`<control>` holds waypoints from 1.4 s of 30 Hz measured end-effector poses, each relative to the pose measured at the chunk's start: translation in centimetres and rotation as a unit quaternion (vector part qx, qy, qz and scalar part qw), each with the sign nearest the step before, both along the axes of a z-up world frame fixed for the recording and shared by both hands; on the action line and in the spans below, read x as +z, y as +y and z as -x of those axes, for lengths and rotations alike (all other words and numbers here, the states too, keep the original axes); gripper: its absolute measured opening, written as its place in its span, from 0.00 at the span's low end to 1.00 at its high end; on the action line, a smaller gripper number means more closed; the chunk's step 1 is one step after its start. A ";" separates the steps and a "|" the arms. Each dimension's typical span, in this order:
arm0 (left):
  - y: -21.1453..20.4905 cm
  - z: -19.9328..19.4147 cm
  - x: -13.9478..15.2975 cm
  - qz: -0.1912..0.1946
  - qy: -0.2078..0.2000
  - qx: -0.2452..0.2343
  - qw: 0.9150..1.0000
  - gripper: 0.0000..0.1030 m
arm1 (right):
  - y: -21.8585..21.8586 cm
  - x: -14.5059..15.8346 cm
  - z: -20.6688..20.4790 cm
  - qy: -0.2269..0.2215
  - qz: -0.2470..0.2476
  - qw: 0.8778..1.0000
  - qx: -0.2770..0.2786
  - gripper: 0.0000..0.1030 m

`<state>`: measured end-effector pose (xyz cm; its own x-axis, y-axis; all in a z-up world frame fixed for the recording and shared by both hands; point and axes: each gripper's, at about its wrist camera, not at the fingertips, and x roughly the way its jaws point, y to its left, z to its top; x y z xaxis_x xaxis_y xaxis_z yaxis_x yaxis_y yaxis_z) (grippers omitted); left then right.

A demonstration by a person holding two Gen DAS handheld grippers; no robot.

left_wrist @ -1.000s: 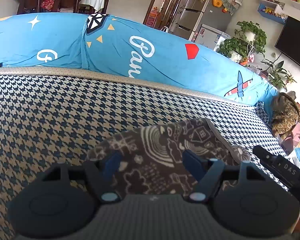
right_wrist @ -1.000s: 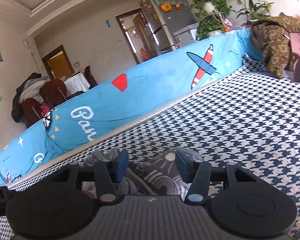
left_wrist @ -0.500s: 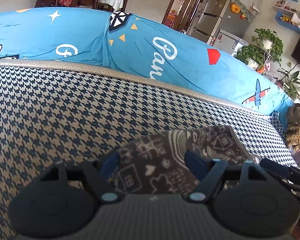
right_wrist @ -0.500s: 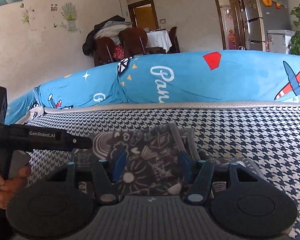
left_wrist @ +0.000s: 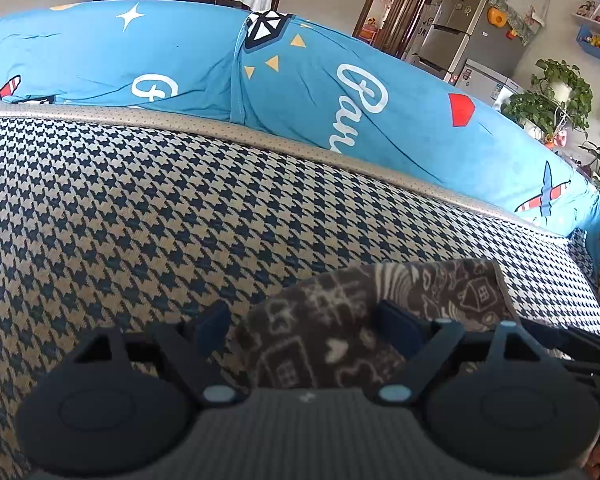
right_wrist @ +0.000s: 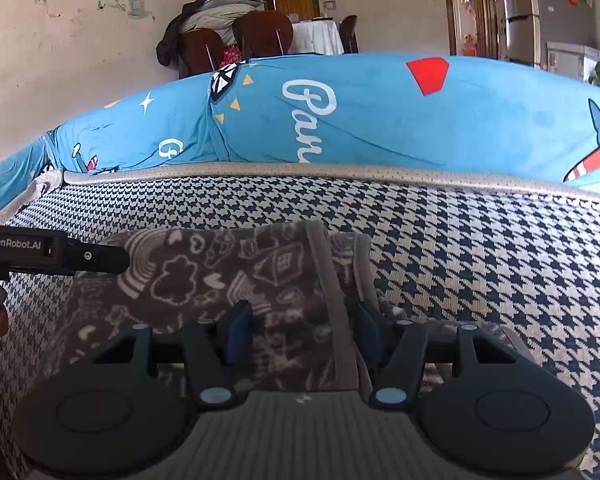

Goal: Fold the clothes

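Garment, a grey fleece piece printed with white doodles (right_wrist: pixel 228 280), lies partly folded on the houndstooth sofa cover (left_wrist: pixel 140 208). My left gripper (left_wrist: pixel 306 326) straddles its near edge, jaws opening, pads clear of the cloth. My right gripper (right_wrist: pixel 304 330) stands half open over the hem and holds nothing. Folding seems mid-way; next I judge a fresh pinch on an edge is needed.

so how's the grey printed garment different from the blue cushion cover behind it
The grey printed garment is dark grey with white doodles of houses, hearts and clouds; the blue cushion cover is bright blue with planes, stars and white lettering. The garment lies folded flat on the houndstooth sofa seat; the cover is stretched over a long rounded cushion at the seat's back edge. Both are printed fabric.
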<state>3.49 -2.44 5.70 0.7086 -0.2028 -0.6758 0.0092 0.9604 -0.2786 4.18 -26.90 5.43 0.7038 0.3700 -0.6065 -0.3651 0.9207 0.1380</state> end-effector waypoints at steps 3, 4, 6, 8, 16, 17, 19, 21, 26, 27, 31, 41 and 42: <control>-0.2 -0.5 -0.4 -0.001 -0.001 0.004 1.000 0.85 | 0.0 -0.5 -0.7 0.006 -0.002 1.000 0.000 0.56; -0.2 -0.6 -0.5 -0.001 -0.001 0.006 1.000 0.85 | 0.0 -0.6 -0.9 0.007 -0.003 1.000 -0.001 0.56; -0.2 -0.8 -0.7 -0.002 -0.001 0.009 1.000 0.87 | 0.1 -0.8 -1.4 0.008 -0.006 1.000 -0.004 0.55; -0.2 -1.1 -0.9 -0.003 -0.002 0.013 1.000 0.89 | 0.1 -1.1 -1.9 0.010 -0.010 1.000 -0.006 0.55; -0.5 -2.1 -1.9 -0.017 -0.009 0.024 1.000 0.95 | 0.1 -1.9 -3.7 0.010 -0.028 0.999 -0.022 0.56; -0.5 -2.2 -2.0 -0.018 -0.009 0.025 0.999 0.96 | 0.1 -1.9 -3.8 0.009 -0.028 0.999 -0.022 0.57; -0.6 -2.5 -2.3 -0.019 -0.009 0.027 0.999 0.97 | 0.1 -2.1 -4.0 0.007 -0.024 0.999 -0.025 0.63; -0.6 -2.7 -2.5 -0.019 -0.009 0.029 0.999 0.97 | -0.2 -2.4 -4.4 0.015 -0.032 0.999 -0.033 0.67; -0.5 -3.3 -3.0 -0.010 -0.004 0.034 0.999 0.99 | -0.6 -2.7 -4.9 0.027 -0.049 0.998 -0.041 0.69; -0.4 -3.4 -3.1 -0.009 -0.003 0.034 0.999 0.99 | -0.6 -2.7 -5.0 0.026 -0.047 0.998 -0.041 0.69; -0.4 -3.7 -3.6 -0.007 -0.002 0.036 0.999 0.99 | -0.5 -2.8 -5.1 0.026 -0.046 0.998 -0.045 0.70; -0.5 -3.9 -3.8 -0.014 -0.003 0.035 0.999 1.00 | -0.3 -0.9 -4.4 0.014 -0.013 0.999 -0.037 0.71; -0.6 -3.9 -3.8 -0.016 -0.003 0.035 0.999 1.00 | -0.5 -0.4 -4.1 0.011 -0.014 0.999 -0.037 0.71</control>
